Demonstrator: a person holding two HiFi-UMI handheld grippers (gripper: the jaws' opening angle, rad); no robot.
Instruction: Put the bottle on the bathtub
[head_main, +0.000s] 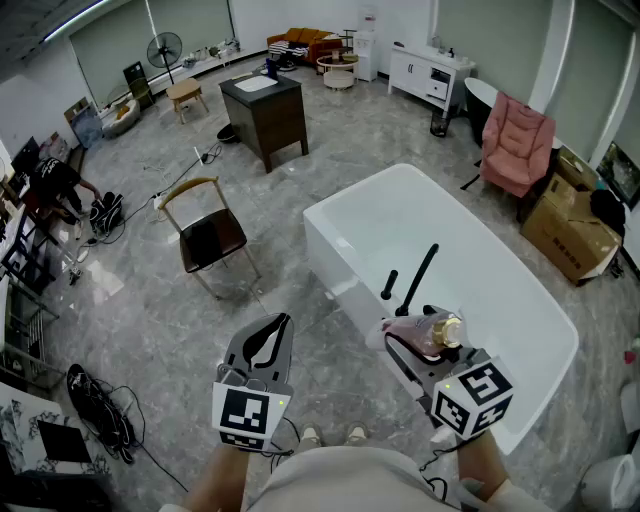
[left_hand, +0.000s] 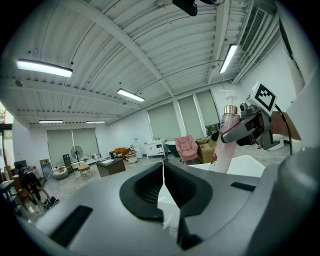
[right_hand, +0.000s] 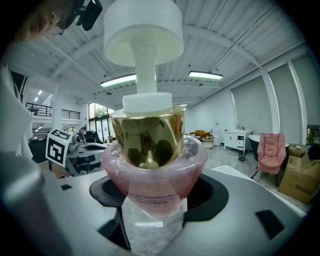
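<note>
Right gripper (head_main: 418, 347): clamped on the pink bottle (head_main: 430, 334), lower right of frame; pump end up
Left gripper (head_main: 266, 347): jaws together, empty; lower centre, farther from tub
Bathtub (head_main: 400, 215): near rim just behind bottle; body stretches toward upper left

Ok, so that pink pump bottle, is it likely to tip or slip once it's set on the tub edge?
Probably tippy: the bottle looks tall and narrow, with a gold collar and white pump up top. Its glossy plastic may slide on the smooth white bathtub rim.
</note>
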